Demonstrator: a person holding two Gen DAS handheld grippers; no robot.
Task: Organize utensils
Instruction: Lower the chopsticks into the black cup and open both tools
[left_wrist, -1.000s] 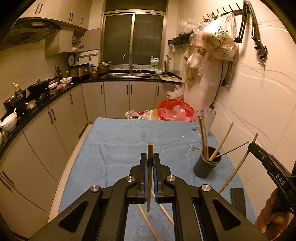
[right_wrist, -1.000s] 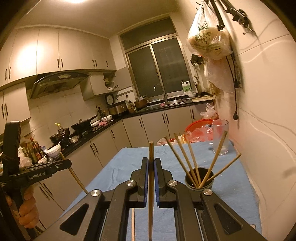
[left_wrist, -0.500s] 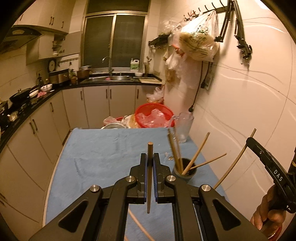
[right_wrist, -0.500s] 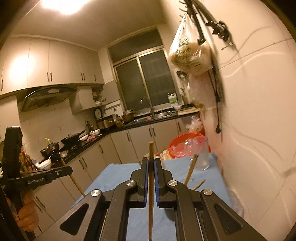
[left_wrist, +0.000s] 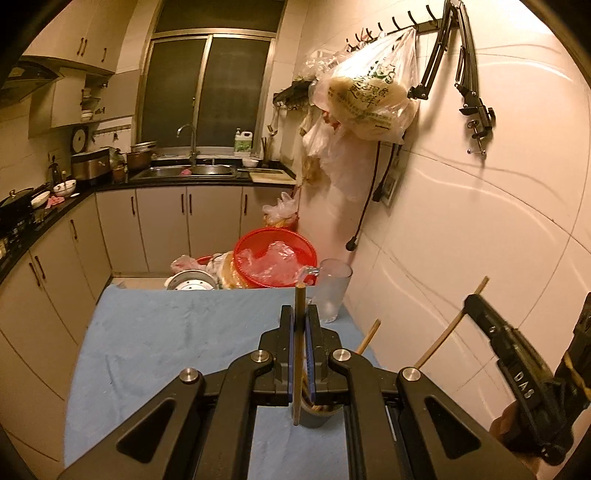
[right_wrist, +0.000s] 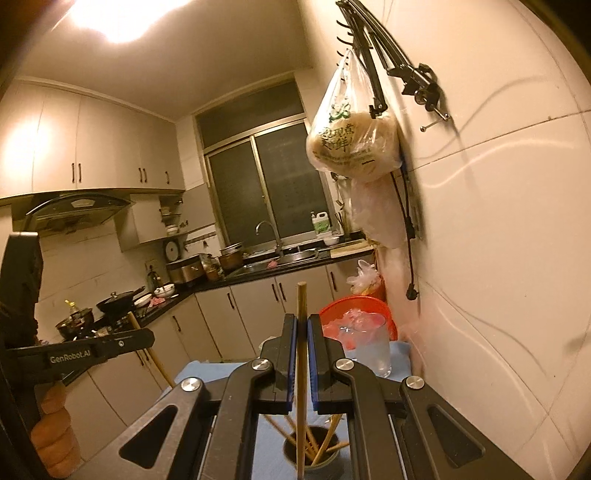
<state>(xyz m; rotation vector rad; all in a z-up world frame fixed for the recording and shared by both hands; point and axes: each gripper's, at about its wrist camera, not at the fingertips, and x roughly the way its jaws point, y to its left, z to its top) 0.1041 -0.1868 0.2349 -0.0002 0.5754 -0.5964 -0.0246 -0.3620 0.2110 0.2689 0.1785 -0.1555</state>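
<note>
My left gripper (left_wrist: 299, 314) is shut on a wooden chopstick (left_wrist: 298, 354) that stands upright between its pads. Its lower end hangs just above the dark grey utensil cup (left_wrist: 317, 415), which sits on the blue cloth (left_wrist: 166, 339) and is mostly hidden by the jaws. My right gripper (right_wrist: 302, 325) is shut on another upright chopstick (right_wrist: 301, 369), whose lower end reaches down to the same cup (right_wrist: 310, 456), where several chopsticks lean. The right gripper (left_wrist: 480, 301) with its stick also shows at the right of the left wrist view.
A clear glass (left_wrist: 332, 291) stands at the cloth's far right corner, with a red basin (left_wrist: 275, 258) behind it. A white wall (left_wrist: 480, 221) runs close along the right, plastic bags (left_wrist: 365, 99) hanging above. Counters and cabinets (left_wrist: 55, 266) line the left.
Both grippers rose and came over the cup, which slid from ahead on the table to beneath the jaws. Each still clamps its chopstick.
</note>
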